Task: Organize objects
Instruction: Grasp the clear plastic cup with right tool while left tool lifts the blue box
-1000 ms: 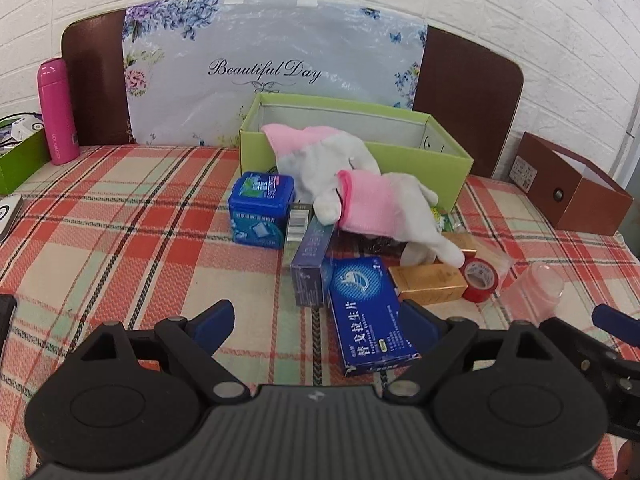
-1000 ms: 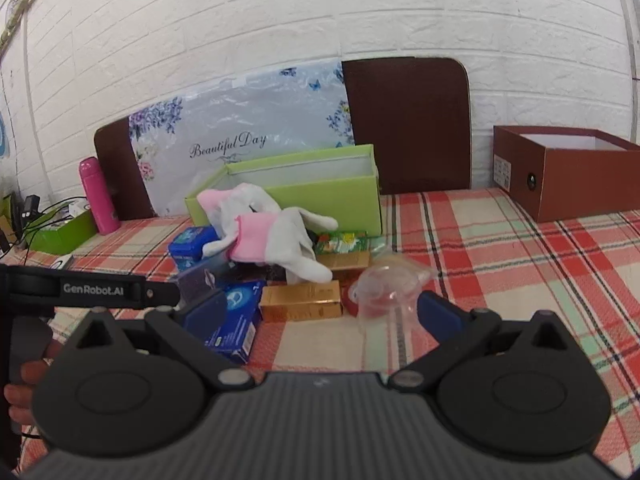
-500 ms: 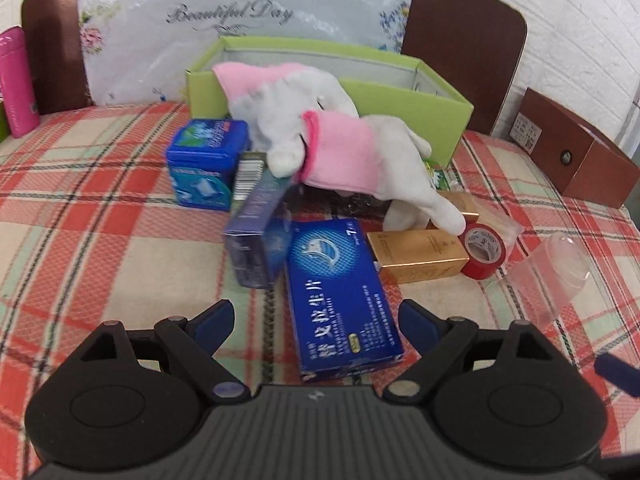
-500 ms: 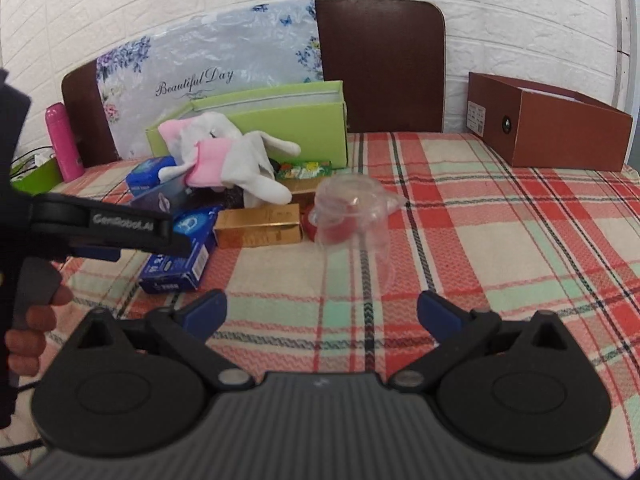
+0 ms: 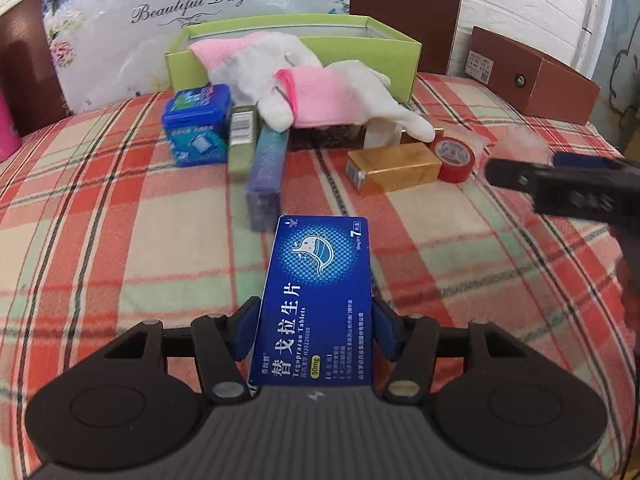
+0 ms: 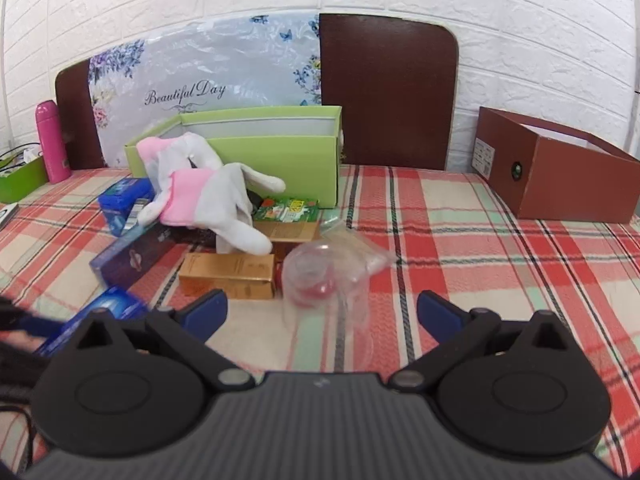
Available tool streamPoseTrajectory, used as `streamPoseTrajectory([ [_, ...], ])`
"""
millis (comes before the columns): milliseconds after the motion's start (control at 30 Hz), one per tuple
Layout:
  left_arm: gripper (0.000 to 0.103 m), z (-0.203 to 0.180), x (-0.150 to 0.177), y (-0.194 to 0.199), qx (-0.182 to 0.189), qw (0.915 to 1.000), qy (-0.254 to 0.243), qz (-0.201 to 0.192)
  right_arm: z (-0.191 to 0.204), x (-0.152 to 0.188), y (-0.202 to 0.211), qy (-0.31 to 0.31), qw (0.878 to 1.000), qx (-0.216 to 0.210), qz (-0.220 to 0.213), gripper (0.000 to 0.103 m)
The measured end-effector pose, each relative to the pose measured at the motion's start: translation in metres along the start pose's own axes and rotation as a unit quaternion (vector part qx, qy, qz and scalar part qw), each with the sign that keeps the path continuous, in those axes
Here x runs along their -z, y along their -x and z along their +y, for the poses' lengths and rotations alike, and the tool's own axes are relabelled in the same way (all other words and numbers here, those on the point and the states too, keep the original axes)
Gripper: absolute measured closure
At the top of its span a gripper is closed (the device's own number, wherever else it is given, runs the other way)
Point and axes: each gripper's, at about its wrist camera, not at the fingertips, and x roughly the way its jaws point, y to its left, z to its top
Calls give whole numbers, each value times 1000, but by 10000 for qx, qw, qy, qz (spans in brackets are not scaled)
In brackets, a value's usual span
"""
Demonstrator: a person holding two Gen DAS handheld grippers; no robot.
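— Now that the left gripper has just been closing on the flat blue cardboard tablet box, are its pads pinching the long sides?

— Looks so; both blue pads touch the box edges. The box lies on the red-and-green plaid cloth of the bench, nearest us, apart from the pile.

— So lift straight?

— I'd squeeze gently, since thin card buckles, then raise it level and carry it over the white-and-pink gloves to the open light-green cardboard box behind.

— And the right gripper?

— Spread wide, holding nothing, with the clear plastic cup lying on its side between its fingers. Keep it clear of the left's path.
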Motion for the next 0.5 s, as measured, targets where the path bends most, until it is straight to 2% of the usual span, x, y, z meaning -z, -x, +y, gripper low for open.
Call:
streamPoseTrajectory([
  [100,42,1,2,1,-200,9998,-11,-28,5,-2,-17,176,9996,30,218,14],
  [200,39,3,-1,-2,-250,9997,0,-50,13,2,-25,293,9987,74,403,27],
  [267,38,3,-3,-5,-271,9996,15,-64,16,5,-26,280,9983,21,506,45],
  [300,38,3,-4,-5,-264,9996,21,-68,17,7,-27,258,9980,-36,582,49],
  [500,37,4,-3,-6,-227,9997,55,-92,32,15,-9,262,9967,-476,602,51],
])
